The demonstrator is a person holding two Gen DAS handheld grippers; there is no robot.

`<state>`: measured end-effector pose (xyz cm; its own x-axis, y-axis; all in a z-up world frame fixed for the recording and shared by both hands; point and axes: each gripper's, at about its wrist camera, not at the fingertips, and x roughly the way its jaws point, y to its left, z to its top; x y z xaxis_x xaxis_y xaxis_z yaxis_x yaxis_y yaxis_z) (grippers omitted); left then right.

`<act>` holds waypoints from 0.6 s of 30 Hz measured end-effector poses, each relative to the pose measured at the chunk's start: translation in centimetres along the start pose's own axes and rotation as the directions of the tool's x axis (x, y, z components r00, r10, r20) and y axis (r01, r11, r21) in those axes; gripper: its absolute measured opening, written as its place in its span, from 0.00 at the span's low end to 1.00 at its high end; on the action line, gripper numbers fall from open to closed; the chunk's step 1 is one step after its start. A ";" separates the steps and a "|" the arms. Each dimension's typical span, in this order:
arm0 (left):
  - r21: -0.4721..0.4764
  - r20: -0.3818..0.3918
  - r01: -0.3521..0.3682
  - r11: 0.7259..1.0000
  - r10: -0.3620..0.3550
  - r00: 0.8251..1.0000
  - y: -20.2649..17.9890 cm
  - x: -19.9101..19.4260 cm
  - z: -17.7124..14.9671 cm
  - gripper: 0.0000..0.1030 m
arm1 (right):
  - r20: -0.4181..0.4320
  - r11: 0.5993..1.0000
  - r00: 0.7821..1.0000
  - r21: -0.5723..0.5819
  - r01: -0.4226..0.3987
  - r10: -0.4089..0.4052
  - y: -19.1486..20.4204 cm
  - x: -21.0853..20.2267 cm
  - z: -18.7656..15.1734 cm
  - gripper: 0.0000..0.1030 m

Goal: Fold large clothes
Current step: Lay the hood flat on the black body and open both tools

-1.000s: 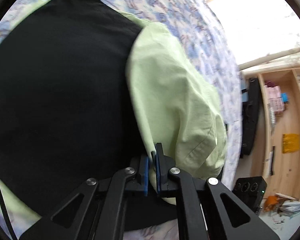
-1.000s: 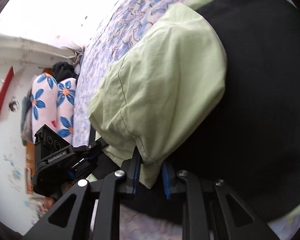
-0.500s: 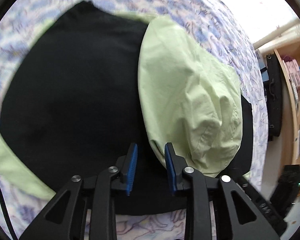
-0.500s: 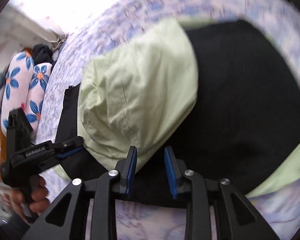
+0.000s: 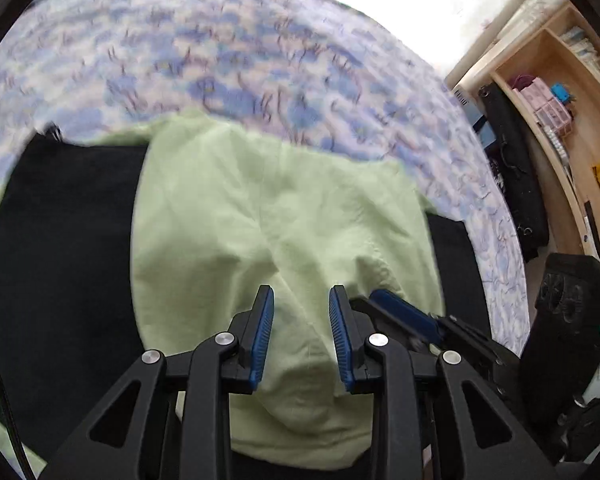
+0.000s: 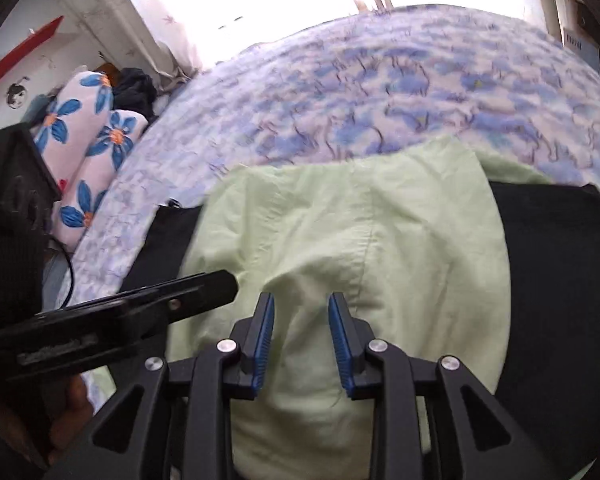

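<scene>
Both the left gripper (image 5: pixel 301 300) and right gripper (image 6: pixel 301 306) hover, blue pads apart and empty, over a pale green garment (image 5: pixel 284 220) lying on black fabric (image 5: pixel 60 240) (possibly its lining) on a floral bedspread (image 6: pixel 380 80).

My left gripper (image 5: pixel 301 334) is black linkage arms with silver screw heads and ribbed blue pads (image 5: pixel 262 340); a black cable runs at its left. My right gripper (image 6: pixel 301 340) looks identical. My bare fingers (image 6: pixel 66 414) wrap a black handle.
</scene>
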<state>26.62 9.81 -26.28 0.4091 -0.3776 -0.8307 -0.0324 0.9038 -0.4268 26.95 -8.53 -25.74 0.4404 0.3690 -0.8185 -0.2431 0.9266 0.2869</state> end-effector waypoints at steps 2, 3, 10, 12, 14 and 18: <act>0.005 -0.048 -0.095 0.995 0.096 0.994 1.3 1.8 -0.6 0.23 | -0.006 0.988 0.988 -0.022 0.151 -0.151 -1.8 0.8 -0.5 0.07; 0.004 -0.068 -0.114 0.993 0.114 0.991 1.6 2.5 -1.0 0.20 | -0.005 0.987 0.987 -0.013 0.159 -0.159 -2.7 0.7 -0.8 0.00; -0.049 -0.084 -0.081 0.996 0.076 0.994 2.9 2.6 -1.2 0.16 | -0.024 0.989 0.989 0.037 0.144 -0.144 -5.0 -1.5 -2.3 0.00; -0.048 -0.073 -0.088 0.995 0.085 0.994 2.3 1.7 -1.3 0.16 | -0.009 0.992 0.995 0.071 0.103 -0.103 -4.7 -2.8 -2.3 0.02; -0.032 -0.047 -0.080 0.996 0.079 0.996 1.5 0.6 -1.8 0.17 | 0.010 0.996 0.999 0.078 0.050 -0.051 -3.9 -4.0 -2.5 0.03; 0.007 -0.034 -0.031 1.000 0.031 0.999 -0.2 -0.8 -3.3 0.25 | -0.018 0.999 1.000 0.042 0.026 -0.026 -1.9 -4.2 -3.4 0.03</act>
<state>23.28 9.26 -26.66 0.3764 -0.3562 -0.8553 -0.0385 0.9163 -0.3986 22.64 -12.11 -24.57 0.4304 0.3438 -0.8346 -0.1949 0.9382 0.2859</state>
